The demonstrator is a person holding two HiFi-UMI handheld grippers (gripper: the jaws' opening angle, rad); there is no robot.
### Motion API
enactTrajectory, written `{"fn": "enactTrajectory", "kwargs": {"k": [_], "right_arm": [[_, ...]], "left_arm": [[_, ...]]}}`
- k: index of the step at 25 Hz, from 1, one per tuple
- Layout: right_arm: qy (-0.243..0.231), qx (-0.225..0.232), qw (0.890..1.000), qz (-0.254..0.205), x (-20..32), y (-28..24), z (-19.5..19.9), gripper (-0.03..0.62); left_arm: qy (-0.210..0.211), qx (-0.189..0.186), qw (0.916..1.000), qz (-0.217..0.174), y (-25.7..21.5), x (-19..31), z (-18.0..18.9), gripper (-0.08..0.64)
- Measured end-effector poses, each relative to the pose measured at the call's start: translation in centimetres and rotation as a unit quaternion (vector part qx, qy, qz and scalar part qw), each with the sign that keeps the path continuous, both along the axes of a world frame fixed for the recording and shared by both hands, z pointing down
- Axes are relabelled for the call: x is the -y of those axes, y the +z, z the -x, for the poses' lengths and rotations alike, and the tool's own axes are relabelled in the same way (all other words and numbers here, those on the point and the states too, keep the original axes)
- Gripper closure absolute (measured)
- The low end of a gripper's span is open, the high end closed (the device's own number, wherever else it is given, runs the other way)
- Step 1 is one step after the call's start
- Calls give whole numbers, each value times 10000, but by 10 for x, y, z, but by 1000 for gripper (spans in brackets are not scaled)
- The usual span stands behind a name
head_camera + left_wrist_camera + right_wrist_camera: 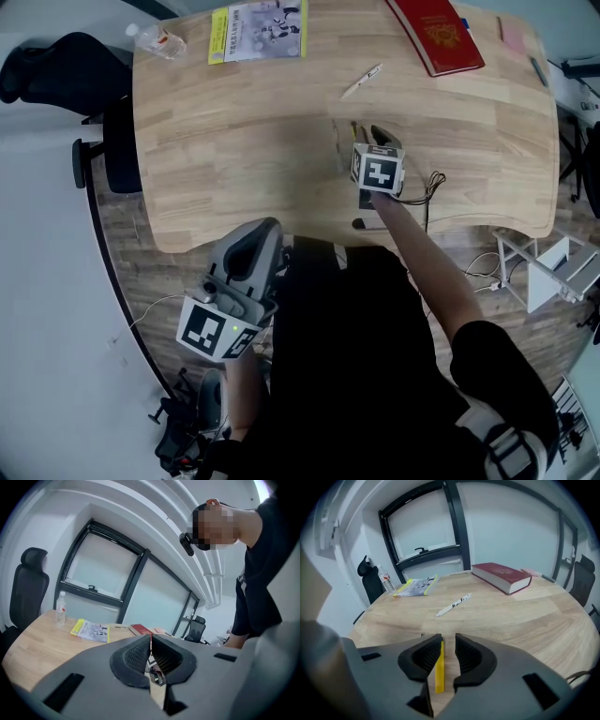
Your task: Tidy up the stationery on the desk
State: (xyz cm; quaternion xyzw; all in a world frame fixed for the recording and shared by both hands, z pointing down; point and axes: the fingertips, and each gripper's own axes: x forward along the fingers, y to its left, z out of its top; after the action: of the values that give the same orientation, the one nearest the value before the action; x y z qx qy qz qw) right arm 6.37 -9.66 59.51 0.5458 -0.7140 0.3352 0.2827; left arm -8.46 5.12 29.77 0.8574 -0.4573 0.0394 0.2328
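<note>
The right gripper (371,141) is low over the middle of the wooden counter (234,150), near the person's edge. In the right gripper view its 2 fingers (427,654) are spread a little. A thin yellow stick (439,667) lies flat on the wood in the gap, close against the left-hand finger and clear of the other. I cannot tell whether it is a pencil or a ruler. Further out on the counter, well apart from the gripper, lies 1 white pen (362,82) at a slant. Beyond it, at the far edge, is a thick red book (436,33), with a small pink pad (513,37) just to its right. Toward the far left corner lie a booklet (260,30) with a yellow strip down 1 side and, beside it at the corner, 1 clear plastic bottle (157,39) with a label. It stands upright in the gripper views, and how full it is cannot be made out. The left gripper (255,242) is held off the counter, down by the person's body, pointing up toward the counter's edge. Its fingers (136,656) are pressed together with nothing between them. A black office chair (56,66) stands past the counter's left end.
</note>
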Motion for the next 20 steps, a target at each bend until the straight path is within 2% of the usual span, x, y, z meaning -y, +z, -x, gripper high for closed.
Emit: {"fn": "enactTrajectory", "kwargs": {"k": [10,15,20], "right_arm": [[757,83,9970,-125,79,-10,3,480],[1319,221,9910,63,111,8,4,477],[1546,-24,9879,84,124,21,4,456]], "left_arm": [[345,-65,9992,167,12,41,10,523],[522,-83,9981,314,23,58,16,523],[525,-81,9977,415,32,69,28,523]]}}
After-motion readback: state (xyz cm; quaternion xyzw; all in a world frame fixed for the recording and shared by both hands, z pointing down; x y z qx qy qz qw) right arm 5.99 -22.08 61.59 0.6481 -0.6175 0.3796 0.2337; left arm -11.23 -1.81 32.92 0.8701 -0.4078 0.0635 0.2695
